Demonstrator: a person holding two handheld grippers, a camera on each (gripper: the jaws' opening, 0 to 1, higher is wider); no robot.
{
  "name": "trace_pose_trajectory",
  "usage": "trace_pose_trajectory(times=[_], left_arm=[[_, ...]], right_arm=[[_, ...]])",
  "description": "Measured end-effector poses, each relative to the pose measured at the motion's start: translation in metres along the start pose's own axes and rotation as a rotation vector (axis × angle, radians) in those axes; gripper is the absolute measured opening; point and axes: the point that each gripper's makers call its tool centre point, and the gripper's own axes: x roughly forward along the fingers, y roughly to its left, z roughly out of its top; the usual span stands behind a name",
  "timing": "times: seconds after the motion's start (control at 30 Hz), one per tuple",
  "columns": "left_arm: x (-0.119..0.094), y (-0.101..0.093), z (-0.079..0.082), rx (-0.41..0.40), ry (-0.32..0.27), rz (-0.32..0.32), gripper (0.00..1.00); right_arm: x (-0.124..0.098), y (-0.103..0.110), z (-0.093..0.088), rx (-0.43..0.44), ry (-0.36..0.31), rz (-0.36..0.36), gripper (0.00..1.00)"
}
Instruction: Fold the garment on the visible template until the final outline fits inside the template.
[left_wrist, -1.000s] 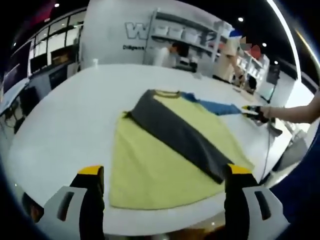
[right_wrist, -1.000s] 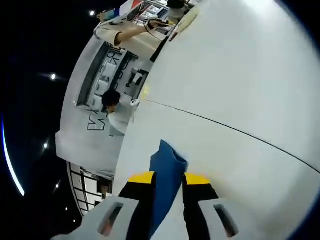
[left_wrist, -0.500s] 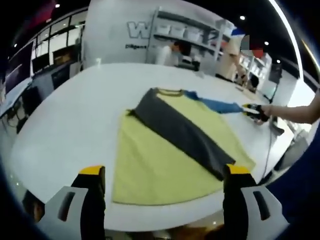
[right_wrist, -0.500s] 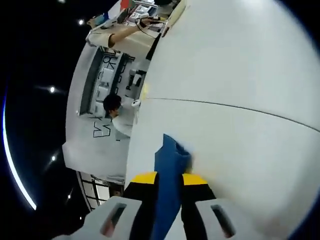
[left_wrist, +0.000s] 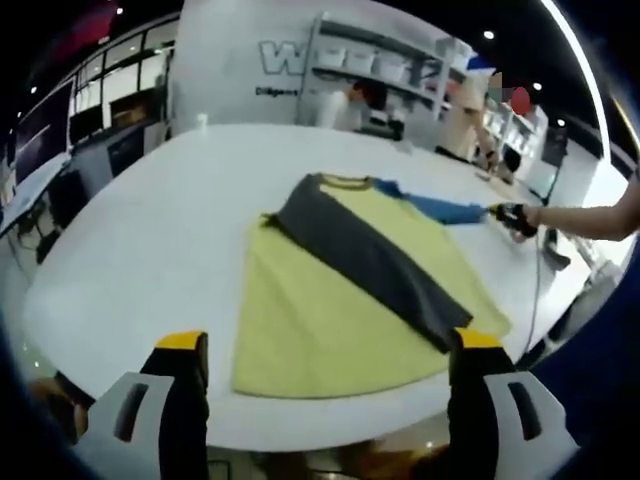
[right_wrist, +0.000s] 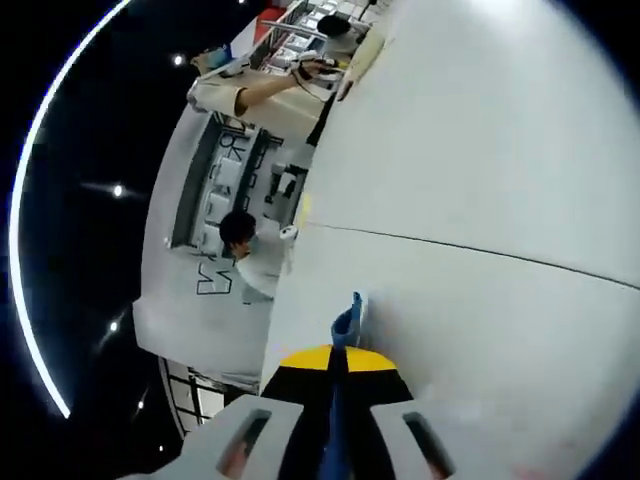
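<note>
Garment (left_wrist: 345, 290) lies flat on the white table (left_wrist: 150, 230), centre of the left gripper view: yellow body, one dark grey sleeve (left_wrist: 365, 262) folded diagonally across the chest toward lower right of frame, blue sleeve (left_wrist: 440, 210) stretched out toward right of frame. No template outline can be made out under the cloth from these views.

Right gripper (left_wrist: 512, 218), seen at right of the left gripper view, is at the cuff end of the blue sleeve. In the right gripper view its jaws rise from bottom centre, pressed together on a thin edge of blue fabric (right_wrist: 346, 318); grip looks firm, with only a small tip of cloth past the yellow pads.

Left gripper (left_wrist: 325, 350) hangs above the near table edge, bottom of frame, jaws spread wide, holding nothing, apart from the hem.

Step in hand, by my reading: bring the blue sleeve over the body to mirror the grey one. To do it well:
- lift the cuff just clear of the table so the shoulder does not drag
- carry it across in a shallow arc toward the hem, lay it beside or over the grey sleeve
- release only once the sleeve lies flat, no twist
- left gripper could pin the collar (left_wrist: 340, 181) or shoulder if the body starts to slide

Risk: thin pinch may slip mid-carry
</note>
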Motion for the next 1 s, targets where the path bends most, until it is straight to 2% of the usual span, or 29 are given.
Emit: trace_pose_trajectory(times=[0.03,0.1,0.17,0.2,0.23,0.33,0.37,0.47,0.6,0.67,0.73,0.87,0.9,0.93,0.97,1.0], left_arm=[[0.001,-0.001,0.000,-0.004,0.003,-0.010,0.99],[0.001,-0.001,-0.001,-0.005,0.010,-0.017,0.99],[0.001,0.000,-0.001,-0.005,0.009,-0.025,0.99],[0.001,0.001,-0.001,-0.005,0.009,-0.029,0.99],[0.002,0.001,-0.003,-0.003,0.015,-0.041,0.99],[-0.001,0.005,-0.003,0.019,0.020,-0.053,0.99],[-0.003,0.006,-0.003,0.030,0.021,-0.061,0.99],[-0.005,0.013,-0.002,0.038,0.021,-0.070,0.99],[-0.011,0.025,0.001,0.033,0.001,-0.078,0.98],[-0.014,0.027,0.001,0.028,-0.007,-0.076,0.98],[-0.015,0.030,0.000,0.026,-0.010,-0.075,0.97],[-0.019,0.040,-0.005,0.018,-0.008,-0.076,0.97],[-0.021,0.042,-0.008,0.015,-0.004,-0.077,0.97],[-0.022,0.043,-0.009,0.012,-0.003,-0.081,0.97],[-0.025,0.048,-0.015,0.007,0.000,-0.085,0.96],[-0.025,0.051,-0.018,0.005,0.003,-0.086,0.96]], right_arm=[[-0.010,0.016,0.001,0.034,-0.016,0.054,0.00],[-0.023,0.034,0.003,0.043,-0.037,0.099,0.00],[-0.030,0.054,-0.003,0.039,-0.031,0.135,0.00],[-0.033,0.068,-0.009,0.015,-0.012,0.175,0.00],[-0.040,0.100,-0.023,-0.042,0.029,0.250,0.00],[-0.048,0.138,-0.044,-0.047,0.072,0.334,0.00],[-0.057,0.171,-0.076,-0.088,0.130,0.405,0.00],[-0.066,0.205,-0.129,-0.130,0.243,0.475,0.00],[-0.072,0.232,-0.187,-0.127,0.365,0.521,0.00],[-0.073,0.244,-0.217,-0.160,0.415,0.539,0.00],[-0.073,0.249,-0.226,-0.164,0.427,0.547,0.00],[-0.078,0.261,-0.256,-0.161,0.456,0.566,0.00],[-0.082,0.265,-0.272,-0.166,0.474,0.575,0.00],[-0.086,0.266,-0.281,-0.163,0.481,0.580,0.00],[-0.094,0.269,-0.308,-0.152,0.506,0.595,0.00],[-0.098,0.268,-0.318,-0.157,0.523,0.596,0.00]])
